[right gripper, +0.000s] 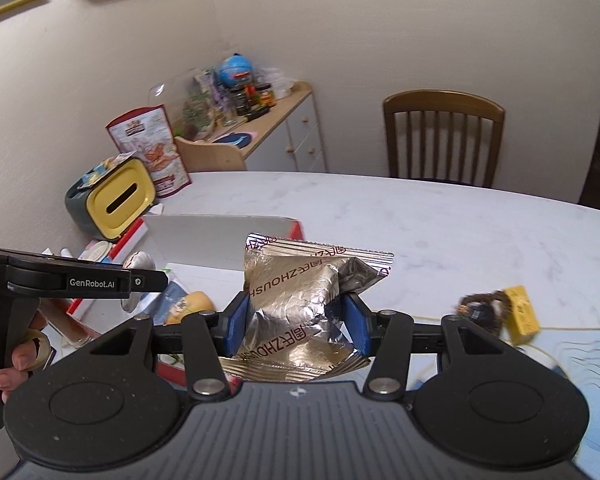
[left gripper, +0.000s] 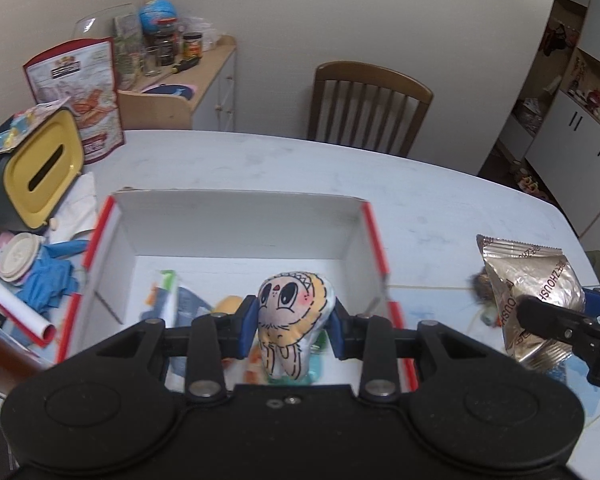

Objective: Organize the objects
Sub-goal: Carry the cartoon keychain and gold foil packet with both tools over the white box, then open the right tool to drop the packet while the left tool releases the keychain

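Note:
My left gripper (left gripper: 294,326) is shut on a small plush pouch with a cartoon rabbit face (left gripper: 296,320), held over the white cardboard box with red edges (left gripper: 240,224). Inside the box lie a blue-and-white packet (left gripper: 180,300) and a yellow item (left gripper: 230,304). My right gripper (right gripper: 296,324) is shut on a crinkled silver foil snack bag (right gripper: 300,300), held just right of the box (right gripper: 220,232). The foil bag (left gripper: 532,292) and right gripper (left gripper: 556,320) also show at the right edge of the left wrist view.
A yellow-fronted tissue box (left gripper: 40,168), a red snack pouch (left gripper: 80,92), blue gloves (left gripper: 48,280) and a round lid (left gripper: 18,256) crowd the table's left side. A dark fuzzy item (right gripper: 480,308) and yellow block (right gripper: 522,312) lie right. A wooden chair (left gripper: 368,108) stands behind the table.

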Tool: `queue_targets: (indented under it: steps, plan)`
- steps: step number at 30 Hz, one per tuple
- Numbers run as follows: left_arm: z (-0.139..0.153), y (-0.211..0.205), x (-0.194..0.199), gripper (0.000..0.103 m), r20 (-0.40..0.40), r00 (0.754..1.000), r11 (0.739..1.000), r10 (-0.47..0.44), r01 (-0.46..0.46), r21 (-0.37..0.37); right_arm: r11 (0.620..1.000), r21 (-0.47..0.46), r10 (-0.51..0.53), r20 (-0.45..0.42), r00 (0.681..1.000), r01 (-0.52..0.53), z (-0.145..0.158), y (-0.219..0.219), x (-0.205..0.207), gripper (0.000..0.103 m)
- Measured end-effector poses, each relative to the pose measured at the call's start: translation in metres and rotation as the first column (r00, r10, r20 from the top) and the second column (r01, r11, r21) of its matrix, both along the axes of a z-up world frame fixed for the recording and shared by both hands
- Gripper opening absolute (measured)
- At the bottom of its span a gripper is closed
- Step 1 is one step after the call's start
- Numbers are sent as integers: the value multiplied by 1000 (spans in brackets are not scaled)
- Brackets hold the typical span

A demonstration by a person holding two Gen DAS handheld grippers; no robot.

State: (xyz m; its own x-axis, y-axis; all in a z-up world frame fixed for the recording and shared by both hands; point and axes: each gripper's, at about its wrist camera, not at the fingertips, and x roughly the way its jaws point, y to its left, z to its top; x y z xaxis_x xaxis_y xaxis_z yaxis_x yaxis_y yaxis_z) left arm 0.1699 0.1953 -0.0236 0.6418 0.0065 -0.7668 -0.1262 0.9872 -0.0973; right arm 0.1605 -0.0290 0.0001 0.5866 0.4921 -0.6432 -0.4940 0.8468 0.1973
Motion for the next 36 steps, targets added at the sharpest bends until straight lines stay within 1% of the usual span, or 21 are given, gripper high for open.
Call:
queue_targets:
  steps: [4,10,13,19,25,31,36]
  plan:
    - [-7,21,3,34,-13,1000,1000,20,-19,18,999,-17,31,-4,999,-31,-5,27,7,50]
    - [-24,52,7,34,-54,997,998,56,-54,39,997,-43,68,-12,998,-68,-16,66,16,50]
    - [-33,64,8,34,-78,995,997,60,-57,46,994,-59,89,-20,996,-90,-24,85,22,50]
    - [-49,69,8,34,-117,993,996,19,-8,88,982,-105,157,-15,988,-157,-42,122,31,50]
    - [-64,68,6,34,-149,989,993,-25,42,112,968,-152,196,-43,980,-200,-67,150,43,50]
    - [-70,65,5,35,-144,988,985,-58,80,154,957,-188,208,-81,975,-220,-88,166,54,50]
    - [-74,66,6,35,-145,987,982,-66,90,166,943,-230,222,-101,970,-240,-102,176,57,51]
